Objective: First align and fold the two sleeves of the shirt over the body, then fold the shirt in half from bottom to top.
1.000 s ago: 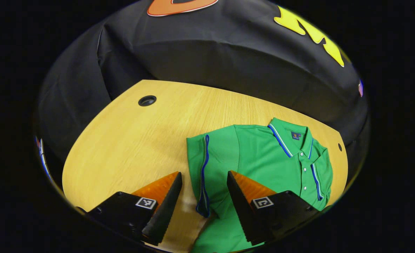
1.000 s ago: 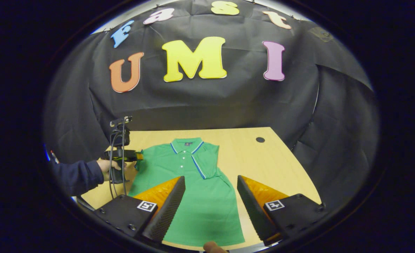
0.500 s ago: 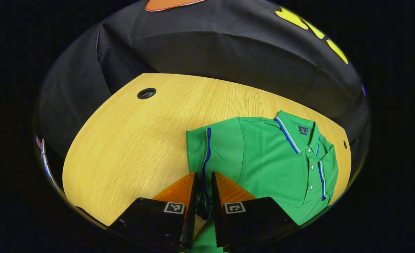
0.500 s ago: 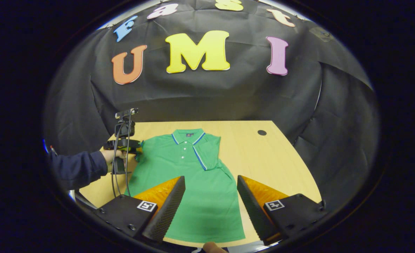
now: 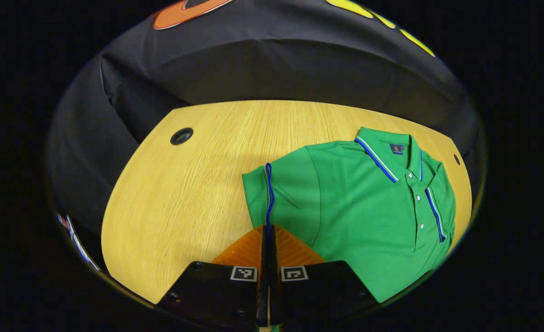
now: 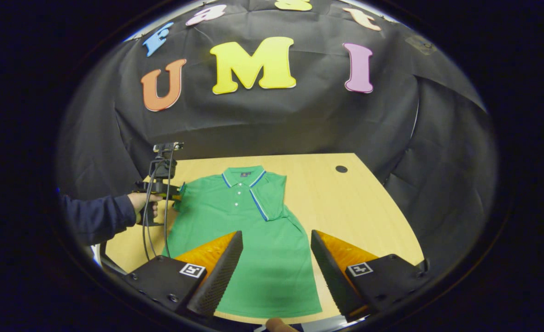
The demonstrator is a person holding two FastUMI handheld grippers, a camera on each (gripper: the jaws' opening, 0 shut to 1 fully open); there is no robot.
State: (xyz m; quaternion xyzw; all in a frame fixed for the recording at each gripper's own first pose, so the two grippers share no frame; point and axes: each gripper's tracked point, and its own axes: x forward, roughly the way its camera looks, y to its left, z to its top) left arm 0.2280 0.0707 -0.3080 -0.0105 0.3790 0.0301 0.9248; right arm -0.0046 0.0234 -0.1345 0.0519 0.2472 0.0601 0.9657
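Worktop and load

Pale wood-grain worktop (image 6: 364,207), curved at the near edge, with a round dark cable hole (image 6: 341,169) near each far corner. Carrying a green polo shirt (image 6: 253,240), flat, collar toward the far side

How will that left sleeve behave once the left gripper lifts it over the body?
Probably floppy: the sleeve already wrinkles beside the left gripper, which is shut on its striped cuff. It looks light, so the shirt may drag across the smooth table.

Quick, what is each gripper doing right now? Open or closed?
Left gripper: closed on the sleeve hem of the green polo shirt.
Right gripper: open, holding nothing, above the shirt's lower part.
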